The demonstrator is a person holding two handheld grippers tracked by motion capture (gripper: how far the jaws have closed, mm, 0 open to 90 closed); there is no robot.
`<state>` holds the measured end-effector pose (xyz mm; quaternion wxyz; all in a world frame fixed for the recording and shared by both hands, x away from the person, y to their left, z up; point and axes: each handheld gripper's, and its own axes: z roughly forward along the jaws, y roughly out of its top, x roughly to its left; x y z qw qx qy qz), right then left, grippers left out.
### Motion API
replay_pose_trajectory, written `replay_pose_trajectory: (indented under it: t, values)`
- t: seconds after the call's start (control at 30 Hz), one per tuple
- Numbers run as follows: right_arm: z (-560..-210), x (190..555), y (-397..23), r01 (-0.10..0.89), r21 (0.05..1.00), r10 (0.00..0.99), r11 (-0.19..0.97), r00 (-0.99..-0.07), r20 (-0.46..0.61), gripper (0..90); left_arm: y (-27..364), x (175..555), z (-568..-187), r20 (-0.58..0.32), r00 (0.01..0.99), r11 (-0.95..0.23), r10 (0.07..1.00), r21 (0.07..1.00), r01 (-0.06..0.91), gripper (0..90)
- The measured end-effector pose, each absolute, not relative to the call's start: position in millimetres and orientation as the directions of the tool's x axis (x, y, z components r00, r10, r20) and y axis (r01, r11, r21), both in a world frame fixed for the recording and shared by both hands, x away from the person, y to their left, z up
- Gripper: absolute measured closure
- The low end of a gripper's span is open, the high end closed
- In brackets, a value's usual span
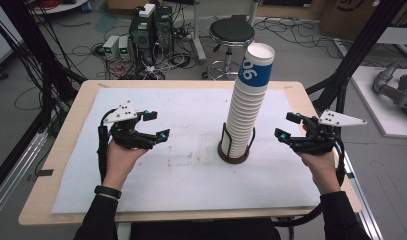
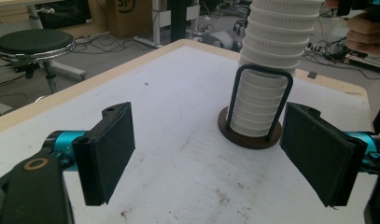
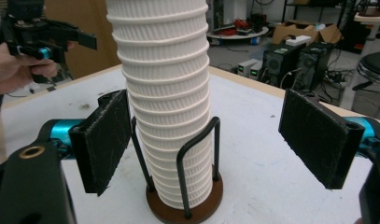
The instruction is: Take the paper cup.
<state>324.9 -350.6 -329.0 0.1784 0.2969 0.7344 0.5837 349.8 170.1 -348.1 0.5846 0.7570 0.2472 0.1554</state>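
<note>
Fingers (image 2: 110, 151) of both grippers — parted, holding nothing; cup stack (image 1: 247, 107) in wire holder (image 1: 234, 147) between them on stained white mat (image 1: 181, 165) — stool (image 1: 231, 32), cabled floor behind.

At the lower left of the high view, the left hand-held gripper (image 1: 158, 126) is black with turquoise joints near its tips and a grey three-cornered plate dotted with dark marks on top. The right hand-held gripper (image 1: 284, 125), at the right of the frame, matches it. Black cables trail from both. The person wears black sleeves and a black wristband on the left wrist. Up close, the pads (image 2: 114, 149) are flat, black and scuffed, beside a brass-ringed screw hole.
</note>
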Motion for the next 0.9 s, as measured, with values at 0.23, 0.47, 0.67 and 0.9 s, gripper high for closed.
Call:
replay_pose_trajectory:
  t: [0.23, 0.47, 0.67, 0.9]
  values:
    - [-325.7, 323.4, -350.9, 0.218, 0.967, 0.633, 0.133, -0.769, 0.087, 17.3, 171.2, 350.5, -348.3, -0.068, 0.828, -0.189, 0.557, 0.960, 0.206, 17.4]
    - [-321.1, 322.8, -350.6, 0.192, 0.974, 0.602, 0.119, -0.794, 0.083, 17.3, 170.9, 351.8, -349.2, -0.087, 0.832, -0.184, 0.548, 0.958, 0.221, 16.8]
    - [-315.4, 322.0, -348.9, 0.176, 0.978, 0.589, 0.113, -0.805, 0.077, 17.3, 170.3, 350.8, -348.1, -0.091, 0.838, -0.181, 0.538, 0.959, 0.220, 16.7]
    - [-304.0, 326.9, -341.9, 0.152, 0.984, 0.576, 0.088, -0.814, 0.074, 17.2, 169.5, 350.4, -346.7, -0.093, 0.842, -0.181, 0.532, 0.958, 0.221, 16.5]
